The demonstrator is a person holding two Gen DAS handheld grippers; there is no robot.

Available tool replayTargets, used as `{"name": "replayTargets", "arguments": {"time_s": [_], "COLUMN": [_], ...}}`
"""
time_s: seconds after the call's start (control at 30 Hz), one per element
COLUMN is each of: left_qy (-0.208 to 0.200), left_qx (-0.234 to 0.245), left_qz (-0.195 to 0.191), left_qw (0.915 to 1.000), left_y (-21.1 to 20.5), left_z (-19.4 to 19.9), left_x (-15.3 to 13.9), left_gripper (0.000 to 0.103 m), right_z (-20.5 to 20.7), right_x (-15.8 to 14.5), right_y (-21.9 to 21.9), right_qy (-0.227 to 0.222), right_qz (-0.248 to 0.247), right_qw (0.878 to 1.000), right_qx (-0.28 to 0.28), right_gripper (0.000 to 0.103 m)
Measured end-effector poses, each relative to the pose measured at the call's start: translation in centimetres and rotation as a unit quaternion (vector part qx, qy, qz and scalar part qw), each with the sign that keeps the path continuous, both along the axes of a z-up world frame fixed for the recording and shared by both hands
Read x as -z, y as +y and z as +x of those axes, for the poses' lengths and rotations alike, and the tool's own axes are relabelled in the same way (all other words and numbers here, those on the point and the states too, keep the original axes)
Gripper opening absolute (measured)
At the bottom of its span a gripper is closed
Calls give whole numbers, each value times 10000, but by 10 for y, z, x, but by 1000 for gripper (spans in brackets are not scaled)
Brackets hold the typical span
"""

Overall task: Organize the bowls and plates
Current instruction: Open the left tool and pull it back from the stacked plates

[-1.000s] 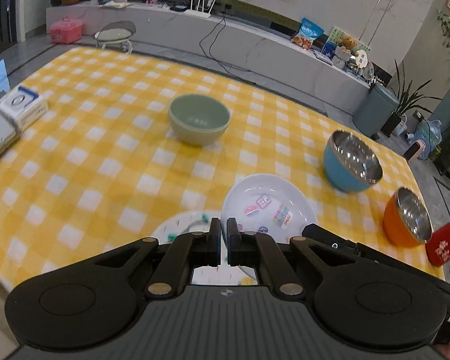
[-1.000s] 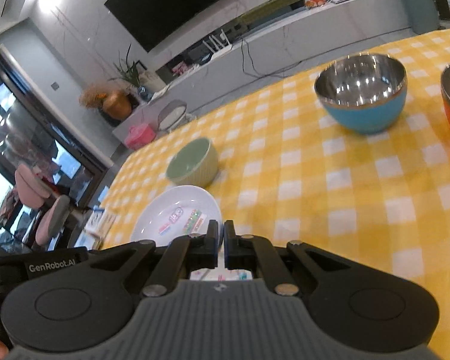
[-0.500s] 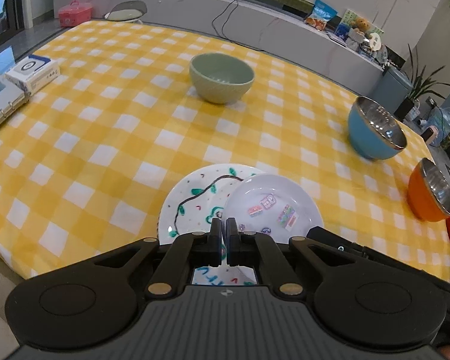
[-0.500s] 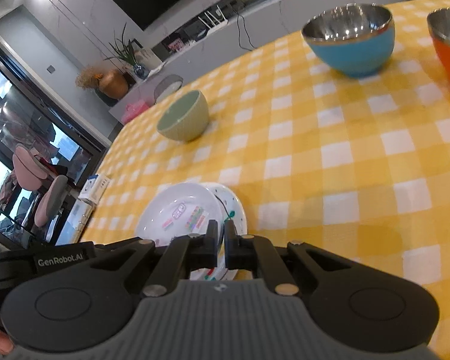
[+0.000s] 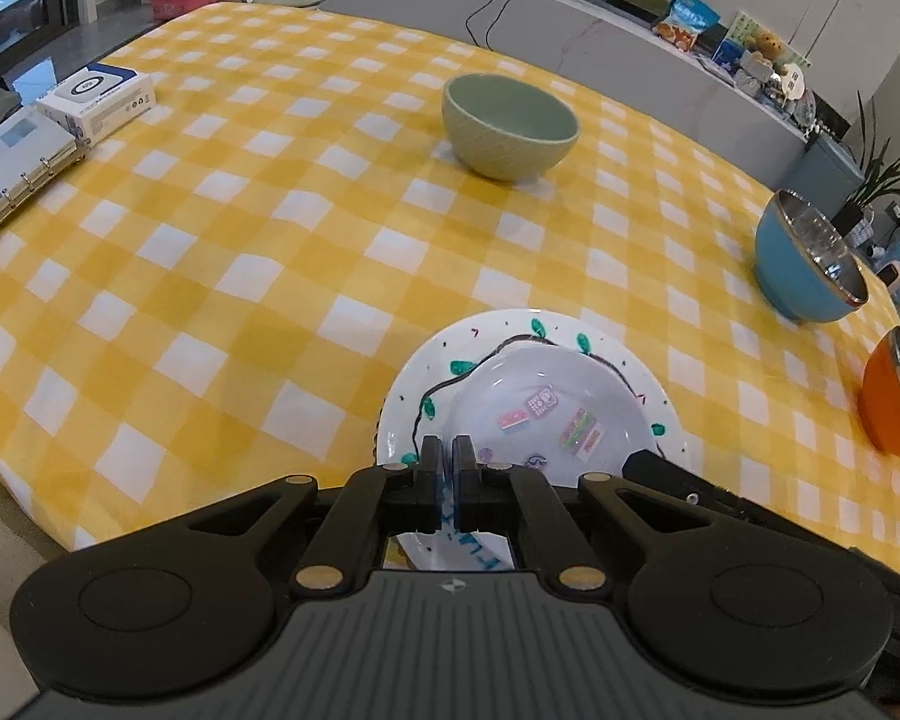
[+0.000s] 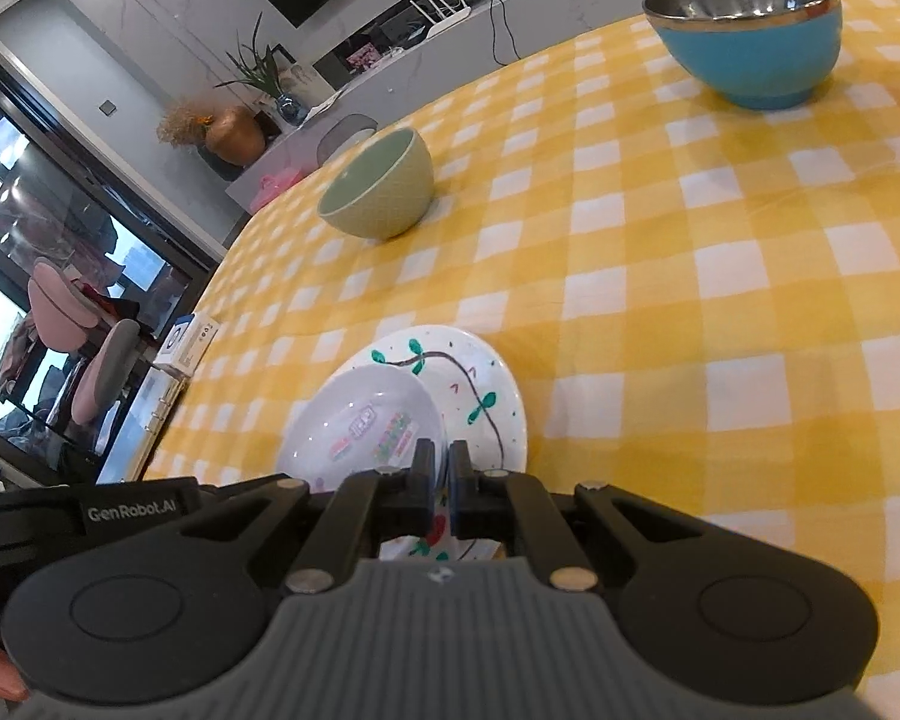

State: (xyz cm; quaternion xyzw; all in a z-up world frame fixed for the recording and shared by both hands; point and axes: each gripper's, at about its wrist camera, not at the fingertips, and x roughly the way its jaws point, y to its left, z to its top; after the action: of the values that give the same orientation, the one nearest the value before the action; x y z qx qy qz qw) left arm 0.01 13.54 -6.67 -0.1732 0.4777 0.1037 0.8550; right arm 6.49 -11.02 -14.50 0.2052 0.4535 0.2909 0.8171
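Observation:
A small white plate with stickers (image 5: 546, 414) (image 6: 360, 420) lies on a larger white plate with a green vine pattern (image 5: 444, 372) (image 6: 480, 378) near the table's front edge. My left gripper (image 5: 447, 480) is shut on the near rim of the vine plate. My right gripper (image 6: 441, 480) is shut on the near rim of the plates; which plate it pinches is hidden. A green bowl (image 5: 510, 126) (image 6: 378, 186) stands further back. A blue bowl (image 5: 810, 264) (image 6: 744, 30) and an orange bowl (image 5: 894, 402) stand to the right.
The table has a yellow checked cloth (image 5: 240, 240). A white box (image 5: 96, 96) and a ring binder (image 5: 12, 168) lie at its left edge. A grey counter with clutter (image 5: 570, 6) runs behind the table.
Both grippers have moved in over the table with the plates. The sticker plate has shifted from beside the vine plate to on top of it.

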Motion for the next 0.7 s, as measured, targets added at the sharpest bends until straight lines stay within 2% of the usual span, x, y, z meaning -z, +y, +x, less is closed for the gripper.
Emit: {"name": "replayTargets", "arguments": {"time_s": [0.2, 0.33, 0.4, 0.5, 0.7], "left_qy": [23, -56, -103, -227, -613], "left_qx": [24, 12, -3, -30, -4], "left_qz": [82, 26, 25, 50, 85], "left_qw": [10000, 10000, 9999, 9997, 9981], "left_y": [-2, -1, -1, -2, -10], "left_z": [1, -1, 0, -1, -4], "left_x": [1, -1, -3, -9, -29], "left_gripper": [6, 25, 37, 40, 42], "right_z": [-1, -3, -4, -5, -5], "right_x": [-1, -3, -4, -10, -26], "right_y": [2, 5, 4, 2, -10], "right_qy": [-85, -165, -208, -346, -563], "right_qz": [-71, -141, -124, -117, -251], "right_qw": [9999, 9997, 9997, 9993, 9979], "right_qx": [-45, -82, -79, -19, 220], "right_gripper": [4, 8, 20, 36, 44]}}
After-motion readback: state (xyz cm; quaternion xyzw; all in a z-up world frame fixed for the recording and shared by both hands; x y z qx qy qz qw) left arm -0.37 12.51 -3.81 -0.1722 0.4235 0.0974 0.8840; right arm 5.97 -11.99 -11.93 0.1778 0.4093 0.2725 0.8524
